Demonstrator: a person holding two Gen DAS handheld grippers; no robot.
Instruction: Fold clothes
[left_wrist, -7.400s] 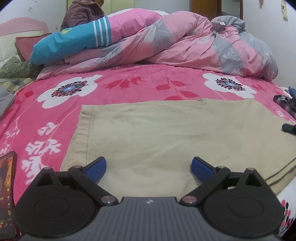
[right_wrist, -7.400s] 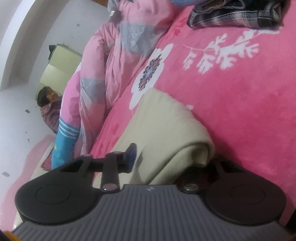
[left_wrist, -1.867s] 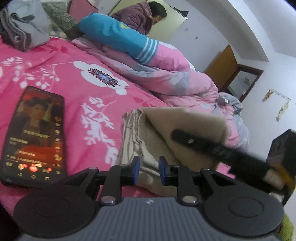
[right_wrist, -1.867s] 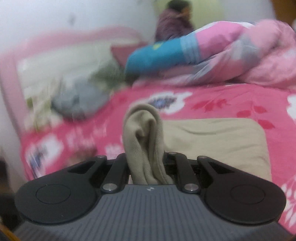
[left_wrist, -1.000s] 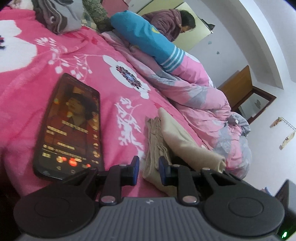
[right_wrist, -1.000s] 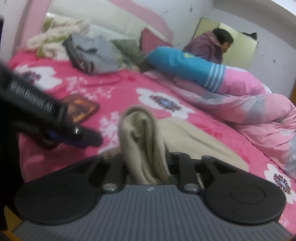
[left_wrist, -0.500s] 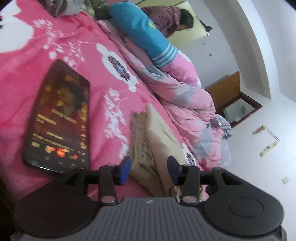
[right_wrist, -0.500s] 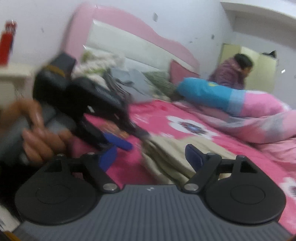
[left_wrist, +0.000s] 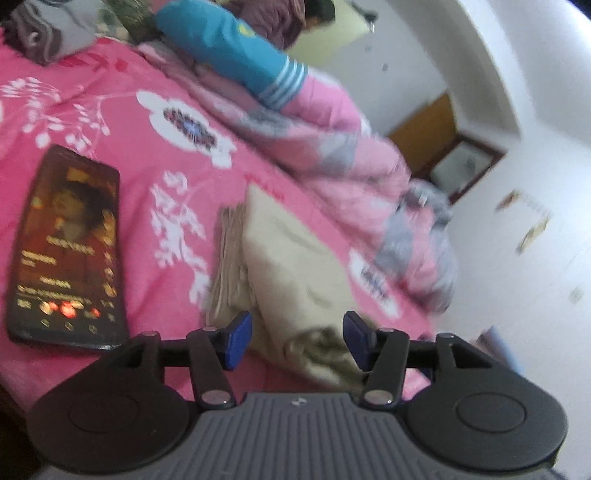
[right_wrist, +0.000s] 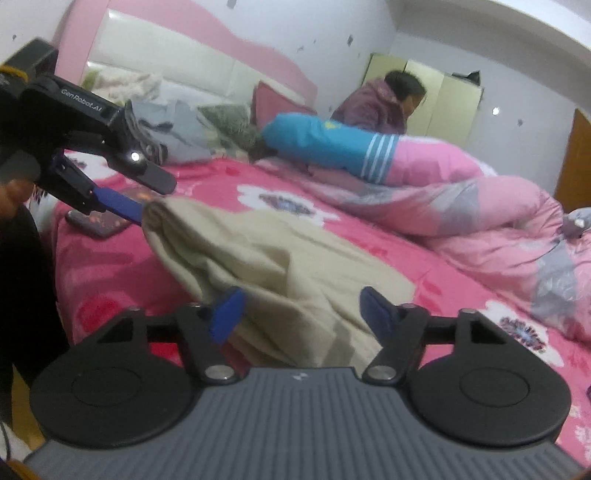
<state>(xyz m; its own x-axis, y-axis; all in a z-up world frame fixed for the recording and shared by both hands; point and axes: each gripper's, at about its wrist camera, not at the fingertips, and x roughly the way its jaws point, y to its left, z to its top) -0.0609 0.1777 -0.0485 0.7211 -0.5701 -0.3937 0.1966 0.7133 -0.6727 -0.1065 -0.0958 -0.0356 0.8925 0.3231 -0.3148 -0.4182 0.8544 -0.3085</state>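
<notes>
Both of your tongs have just let go of the beige garment (right_wrist: 258, 254). A second ago the right tongs (right_wrist: 299, 314) were clenched on a bunched fold of it and the left tongs (left_wrist: 297, 339) stood nearly closed at its edge; now the left jaws have just been opening and stand apart, while the right jaws, after springing wide, have just been narrowing again yet press on nothing. In each wrist view the cloth lies between the blue pads without being pinched, so both tongs are released. This suggests the last fold has been laid down and the garment is close to finished, needing at most a smoothing. The garment rests on the pink flowered bed (left_wrist: 122, 122), beside the lit phone (left_wrist: 66, 247) and in front of the heaped pink quilt (right_wrist: 480, 206). It appears as a compact, several-layered bundle: stacked edges show on the phone side in the left view, the top layer is puffed and creased, and the corner nearest the right tongs sags loosely. A person (right_wrist: 384, 103) sits beyond the quilt.
</notes>
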